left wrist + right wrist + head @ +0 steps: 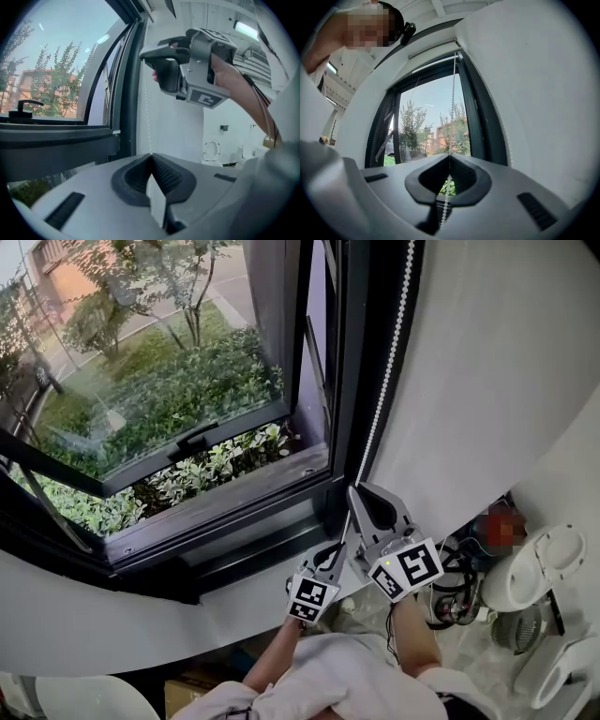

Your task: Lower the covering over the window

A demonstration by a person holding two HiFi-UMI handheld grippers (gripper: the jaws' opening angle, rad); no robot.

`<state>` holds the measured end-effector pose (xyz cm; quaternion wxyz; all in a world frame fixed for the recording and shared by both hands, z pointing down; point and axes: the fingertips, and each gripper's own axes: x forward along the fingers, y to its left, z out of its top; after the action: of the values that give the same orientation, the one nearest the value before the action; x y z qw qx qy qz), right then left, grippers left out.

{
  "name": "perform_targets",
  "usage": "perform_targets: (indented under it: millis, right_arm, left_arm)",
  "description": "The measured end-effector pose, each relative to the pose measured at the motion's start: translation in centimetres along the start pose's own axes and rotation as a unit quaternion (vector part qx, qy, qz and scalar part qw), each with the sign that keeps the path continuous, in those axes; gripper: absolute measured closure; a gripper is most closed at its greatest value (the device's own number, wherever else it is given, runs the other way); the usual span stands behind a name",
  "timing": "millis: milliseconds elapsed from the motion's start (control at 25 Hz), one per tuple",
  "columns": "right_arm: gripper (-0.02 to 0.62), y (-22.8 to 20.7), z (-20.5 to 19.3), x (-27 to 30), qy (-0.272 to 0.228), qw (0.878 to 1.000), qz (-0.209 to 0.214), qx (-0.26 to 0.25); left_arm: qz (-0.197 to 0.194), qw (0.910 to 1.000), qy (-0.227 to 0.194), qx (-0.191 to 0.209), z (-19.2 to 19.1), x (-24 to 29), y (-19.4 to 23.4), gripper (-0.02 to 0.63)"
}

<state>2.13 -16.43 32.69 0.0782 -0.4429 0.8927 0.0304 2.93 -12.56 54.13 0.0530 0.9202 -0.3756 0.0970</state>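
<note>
Pulling from here is the risky bit: our left tongs [151, 158] and right tongs [449, 158] are both clamped on the chain [385, 381], with the blind [433, 49] rolled up at the window [169, 371] top. Beads could slip, or a sideways yank might snap it.

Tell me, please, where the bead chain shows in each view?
Head view: bead chain slants from top right down to centre.
Left gripper view: faint vertical line, centre, into the jaws.
Right gripper view: centre, running down between the jaws.
Shared landmark: dark window frame beside it.
</note>
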Motion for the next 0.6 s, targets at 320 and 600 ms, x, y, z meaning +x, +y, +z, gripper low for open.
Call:
perform_targets:
  millis: [320, 600]
  right_arm:
    - [0.600, 0.0, -3.5, -0.1, 0.025, 1.000, 0.003, 0.015]
    - [0.600, 0.0, -6.9, -0.5, 0.053, 0.998, 0.007, 0.037]
  left_arm:
    - [0.000, 0.9994, 0.033, -0.009, -3.3, 0.1, 0.1, 0.591]
    - [-0.006, 0.9975, 0.067, -0.021, -6.6, 0.5, -0.4, 0.591]
